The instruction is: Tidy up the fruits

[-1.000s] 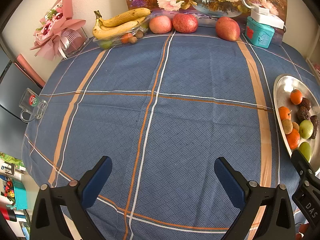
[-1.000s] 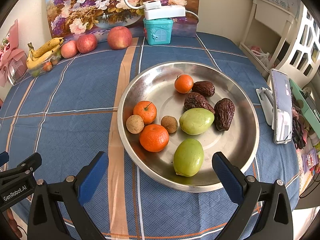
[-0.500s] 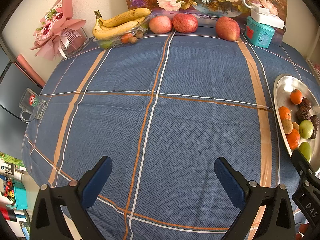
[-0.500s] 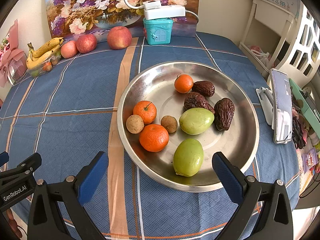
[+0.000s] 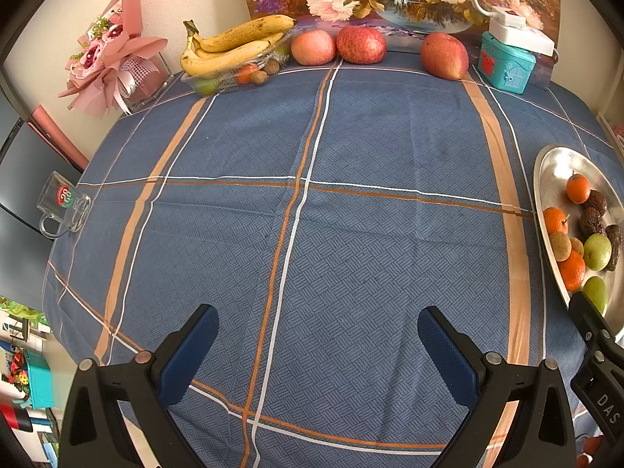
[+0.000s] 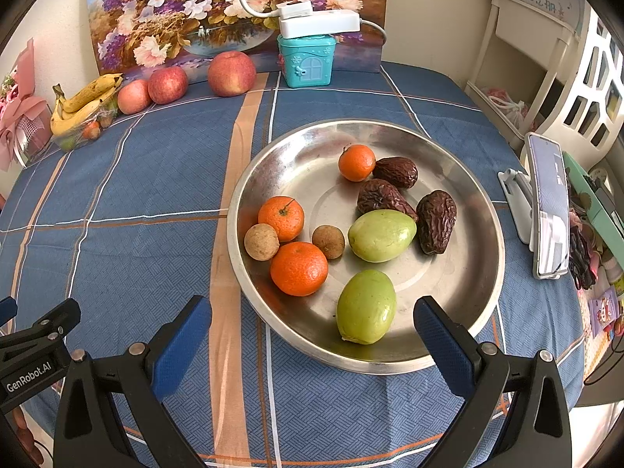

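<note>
Left tongs: in the left wrist view the left gripper (image 5: 318, 345) hangs over bare blue cloth, jaws spread wide, nothing between them.
Right tongs: in the right wrist view the right gripper (image 6: 312, 335) sits at the near rim of the steel plate (image 6: 481, 273), jaws equally wide and empty; the nearer green fruit (image 6: 366, 307) lies between the two pads but neither touches it.
Change, left wrist view: nothing has shifted over the last second; tongs, cloth and fruit all sit where they were.
Change, right wrist view: the same stillness, plate and every fruit unmoved.
Meaning for the task: a pause, I judge. The plate's mixed fruit would suit either a sort still to be made or a plate already filled, and the pictures do not settle which.
Fruit on the plate: three tangerines (image 6: 280, 218), two brown longans (image 6: 261, 241), two green fruits and three dried dates (image 6: 436, 221), loosely clustered by kind.
Only the left wrist view shows: the far-left corner clearly, with bananas (image 5: 234, 48) on a clear tray (image 5: 187, 78) of small fruit, three apples (image 5: 360, 45) along the painting, and a glass mug (image 5: 64, 204) at the table edge.
Only the right wrist view shows: the whole plate, which the left view crops, and a phone on a stand (image 6: 546, 210) beside it.
</note>
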A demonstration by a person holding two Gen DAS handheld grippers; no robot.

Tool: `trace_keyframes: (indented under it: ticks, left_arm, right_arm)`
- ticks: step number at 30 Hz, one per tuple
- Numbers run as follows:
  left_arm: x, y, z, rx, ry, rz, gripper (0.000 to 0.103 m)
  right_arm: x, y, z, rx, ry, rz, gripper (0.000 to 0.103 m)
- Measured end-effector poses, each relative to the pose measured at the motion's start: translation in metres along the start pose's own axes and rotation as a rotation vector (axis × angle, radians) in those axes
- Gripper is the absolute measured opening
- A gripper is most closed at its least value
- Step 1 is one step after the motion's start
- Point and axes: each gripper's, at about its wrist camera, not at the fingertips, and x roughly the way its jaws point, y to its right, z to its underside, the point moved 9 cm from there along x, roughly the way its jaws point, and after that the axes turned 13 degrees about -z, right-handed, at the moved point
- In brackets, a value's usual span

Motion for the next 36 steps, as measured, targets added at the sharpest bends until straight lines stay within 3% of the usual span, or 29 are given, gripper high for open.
trace_keyframes:
  ticks: [36]
  left_arm:
    - [-0.0035, -0.0035, -0.0036, -0.004, 0.027, 0.007, 0.103]
  right_arm:
    - [-0.0014, 0.004, 0.001, 0.009, -0.002, -0.001, 0.103]
